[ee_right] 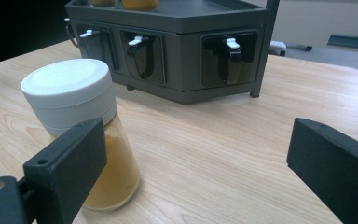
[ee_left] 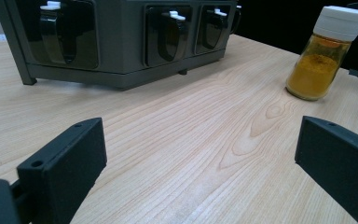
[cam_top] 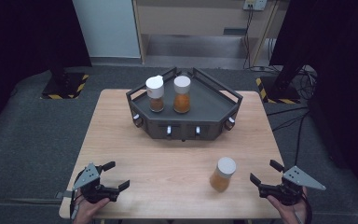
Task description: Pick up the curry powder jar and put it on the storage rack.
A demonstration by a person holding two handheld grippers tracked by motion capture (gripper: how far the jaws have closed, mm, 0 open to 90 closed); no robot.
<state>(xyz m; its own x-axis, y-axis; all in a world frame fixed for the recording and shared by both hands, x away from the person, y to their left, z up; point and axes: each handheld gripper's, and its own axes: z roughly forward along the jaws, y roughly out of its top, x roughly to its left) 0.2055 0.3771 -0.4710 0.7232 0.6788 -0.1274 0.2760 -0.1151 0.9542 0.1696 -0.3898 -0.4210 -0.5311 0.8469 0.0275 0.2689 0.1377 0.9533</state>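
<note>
Three spice jars [cam_top: 223, 174], two tools [cam_top: 265, 171].

Bare table [cam_top: 168, 163] between grippers, spice jar [cam_top: 223, 174] obstructing right, rack [cam_top: 184, 116] beyond

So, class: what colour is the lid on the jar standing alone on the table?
White; the lid shows best in the right gripper view.

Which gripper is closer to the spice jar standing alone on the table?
The right gripper. It sits just beside the spice jar, jaws open toward it. The left gripper is open too, far across the table.
</note>
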